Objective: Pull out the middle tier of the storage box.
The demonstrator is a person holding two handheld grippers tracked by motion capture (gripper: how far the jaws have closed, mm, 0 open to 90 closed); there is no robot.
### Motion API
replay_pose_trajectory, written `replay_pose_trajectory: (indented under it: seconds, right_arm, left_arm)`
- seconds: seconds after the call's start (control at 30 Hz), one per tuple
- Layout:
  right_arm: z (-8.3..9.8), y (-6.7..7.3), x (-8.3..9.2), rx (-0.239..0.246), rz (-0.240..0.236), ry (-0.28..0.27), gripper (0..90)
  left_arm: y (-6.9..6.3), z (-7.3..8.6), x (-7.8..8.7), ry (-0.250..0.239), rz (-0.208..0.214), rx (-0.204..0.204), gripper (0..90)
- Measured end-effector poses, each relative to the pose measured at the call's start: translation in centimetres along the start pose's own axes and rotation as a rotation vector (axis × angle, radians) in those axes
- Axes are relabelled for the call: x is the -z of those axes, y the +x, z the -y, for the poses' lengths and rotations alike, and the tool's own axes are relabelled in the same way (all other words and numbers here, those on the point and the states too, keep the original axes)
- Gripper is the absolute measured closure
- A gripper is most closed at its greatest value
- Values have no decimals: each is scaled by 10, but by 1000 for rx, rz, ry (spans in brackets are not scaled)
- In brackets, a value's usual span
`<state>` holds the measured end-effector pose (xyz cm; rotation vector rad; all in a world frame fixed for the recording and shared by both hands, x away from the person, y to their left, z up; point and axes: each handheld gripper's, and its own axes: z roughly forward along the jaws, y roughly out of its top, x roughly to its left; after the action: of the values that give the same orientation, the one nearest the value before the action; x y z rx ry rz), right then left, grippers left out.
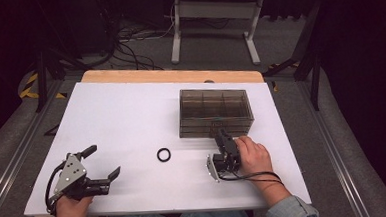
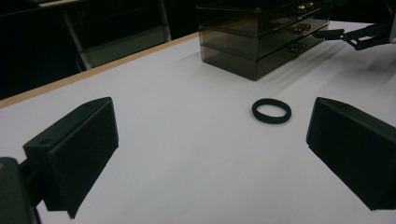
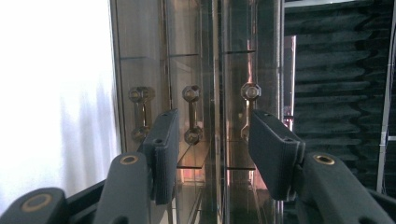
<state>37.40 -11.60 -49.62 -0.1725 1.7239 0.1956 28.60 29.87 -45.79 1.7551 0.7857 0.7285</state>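
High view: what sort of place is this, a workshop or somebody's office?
Probably a lab or recording room rather than an office. A white table stands on grey carpet with loose cables trailing across the floor behind it, dark curtains hang around, and a person works with a hand-held left gripper and right gripper.

A smoky translucent drawer box (image 1: 216,112) with three stacked drawers is being kept upright near the table's far right corner, its front facing the near edge. Each drawer front is being shown with a small metal handle (image 3: 191,114), all drawers closed.
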Motion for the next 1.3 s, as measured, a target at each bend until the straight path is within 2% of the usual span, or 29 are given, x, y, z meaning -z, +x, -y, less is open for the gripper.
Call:
replay_pose_trajectory:
  seconds: [0.1,0.13,0.57,0.87,1.07,1.3]
  right_arm:
    - [0,3,-1,-7,-1,12,557]
    - [0,2,-3,12,-4,10,562]
    - [0,7,-9,25,-4,62,633]
    - [0,9,-12,44,2,76,722]
    - [-1,9,-14,32,-6,90,770]
    - [-3,10,-15,42,-12,112,800]
  left_arm:
    - [0,0,0,0,0,0,29]
    - [0,0,0,0,-1,0,30]
    - [0,0,0,1,0,-1,30]
    - [0,0,0,4,-1,0,30]
    - [0,0,0,5,-3,2,30]
    - [0,0,0,5,-4,1,30]
